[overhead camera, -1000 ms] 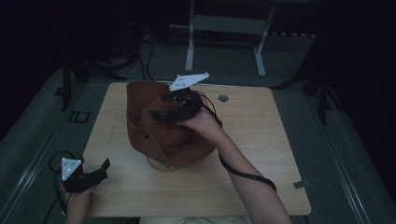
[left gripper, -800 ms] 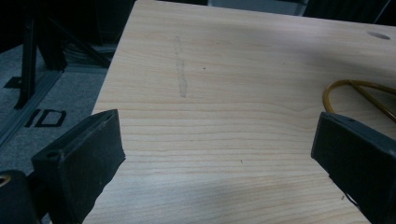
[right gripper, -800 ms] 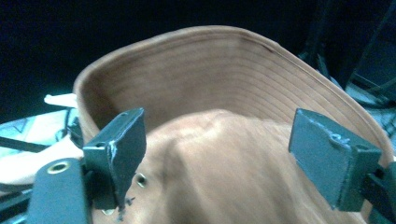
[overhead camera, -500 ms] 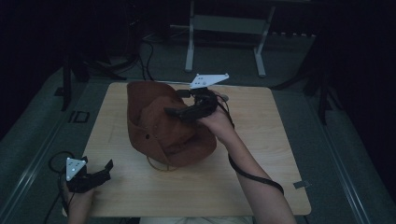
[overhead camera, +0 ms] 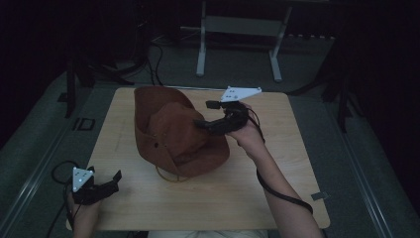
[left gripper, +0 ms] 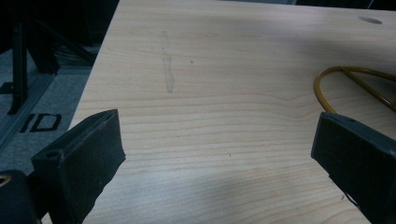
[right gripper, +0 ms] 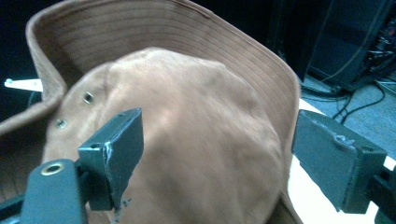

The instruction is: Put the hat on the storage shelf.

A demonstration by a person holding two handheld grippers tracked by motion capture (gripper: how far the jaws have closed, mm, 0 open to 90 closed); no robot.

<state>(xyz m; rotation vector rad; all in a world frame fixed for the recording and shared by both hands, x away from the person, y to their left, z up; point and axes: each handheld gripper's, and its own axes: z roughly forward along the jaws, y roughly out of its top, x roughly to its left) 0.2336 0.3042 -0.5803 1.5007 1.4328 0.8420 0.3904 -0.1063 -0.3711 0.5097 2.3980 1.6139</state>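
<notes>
1. Two grippers, both spread wide and empty: right gripper (overhead camera: 205,115) hovers over the hat (overhead camera: 174,136); left gripper (overhead camera: 115,179) idles near-left.
2. Hat sits mid-tabletop (overhead camera: 277,163).
3. Likely approaching; next, descend and pinch the crown.

A pale wooden table (overhead camera: 277,193) stood on grey carpeted floor (overhead camera: 322,124). A faint grey smudge (left gripper: 168,70) ran along its grain, and a small dark disc (left gripper: 370,20) sat near a far corner. Beyond it stood a white metal frame (overhead camera: 201,49), with dark cables (overhead camera: 156,59) lying just beside it (loosely looped).
</notes>
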